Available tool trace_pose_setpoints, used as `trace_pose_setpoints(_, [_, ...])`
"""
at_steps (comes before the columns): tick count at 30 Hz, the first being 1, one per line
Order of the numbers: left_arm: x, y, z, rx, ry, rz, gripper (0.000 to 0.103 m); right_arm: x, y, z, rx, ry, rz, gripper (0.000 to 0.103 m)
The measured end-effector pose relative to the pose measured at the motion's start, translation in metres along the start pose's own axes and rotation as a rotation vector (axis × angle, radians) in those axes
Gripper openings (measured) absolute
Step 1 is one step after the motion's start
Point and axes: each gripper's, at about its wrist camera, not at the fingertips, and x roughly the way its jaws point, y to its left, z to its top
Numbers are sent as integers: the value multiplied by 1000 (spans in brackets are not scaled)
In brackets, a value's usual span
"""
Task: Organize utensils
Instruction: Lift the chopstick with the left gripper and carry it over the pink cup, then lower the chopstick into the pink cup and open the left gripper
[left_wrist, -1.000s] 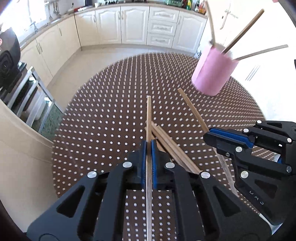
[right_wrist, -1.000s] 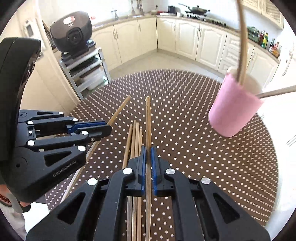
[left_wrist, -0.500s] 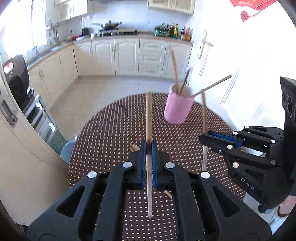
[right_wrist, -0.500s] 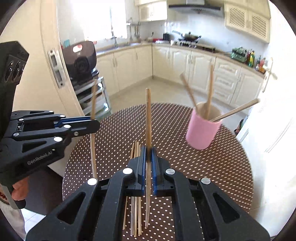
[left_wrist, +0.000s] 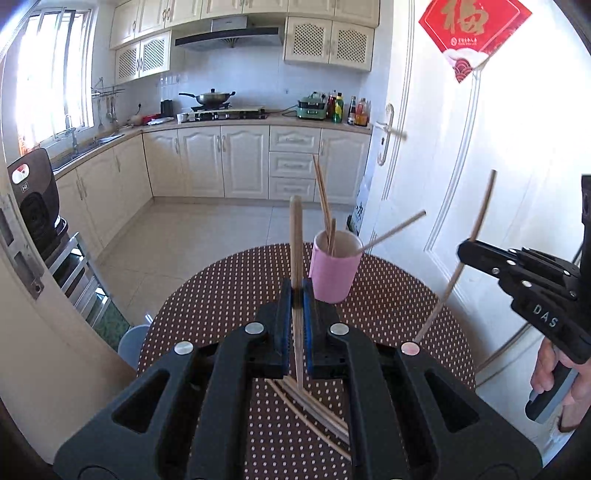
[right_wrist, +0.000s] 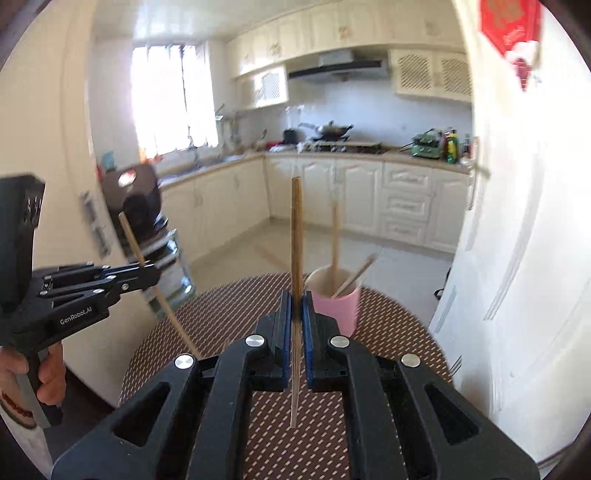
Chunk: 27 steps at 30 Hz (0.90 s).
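My left gripper (left_wrist: 296, 291) is shut on a wooden chopstick (left_wrist: 295, 236) held upright above the round dotted brown table (left_wrist: 221, 295). My right gripper (right_wrist: 295, 299) is shut on another chopstick (right_wrist: 296, 229), also upright; it shows at the right of the left wrist view (left_wrist: 466, 251). A pink cup (left_wrist: 334, 273) stands at the table's far side with several chopsticks in it; it also shows in the right wrist view (right_wrist: 338, 306). A bundle of loose chopsticks (left_wrist: 314, 410) lies on the table below my left gripper. The left gripper shows in the right wrist view (right_wrist: 146, 271).
A white door (left_wrist: 461, 184) stands close to the table's right. Kitchen cabinets (left_wrist: 240, 158) and tiled floor lie beyond. A black appliance on a rack (left_wrist: 33, 206) stands at the left. The table edge drops off on all sides.
Both grippers have risen and tilted up with their chopsticks, so the views now look level across the kitchen. The right gripper has drawn further from the left one.
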Motion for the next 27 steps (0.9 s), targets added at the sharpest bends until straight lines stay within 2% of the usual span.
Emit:
trace_pose_setpoints(4, [8,2,22,-37,-34,5,6,-1,-22,14,41,-58,-42,4])
trace_pose_setpoints(10, [22,18,59,-133,-159,17,6,10,-46,33,67,-154,-151,4])
trace_pose_setpoints(15, [40,19,83,-166,-226,45,6,29,-60,46,99,-231,-214,4])
trace_pose_setpoints(19, [54,14,100,-183,-278,33,6,37,-71,52,128,-298,-215,4])
trace_pose_setpoints(23, [64,6,103,-179,-319,5,6,47,-70,54,136,-346,-193,4])
trace_pose_setpoints(25, [71,2,103,-174,-335,-38,6,54,-67,59,133,-352,-175,4])
trace_pose_setpoints(27, [76,-3,101,-161,-338,-48,6,60,-66,58,127,-346,-156,4])
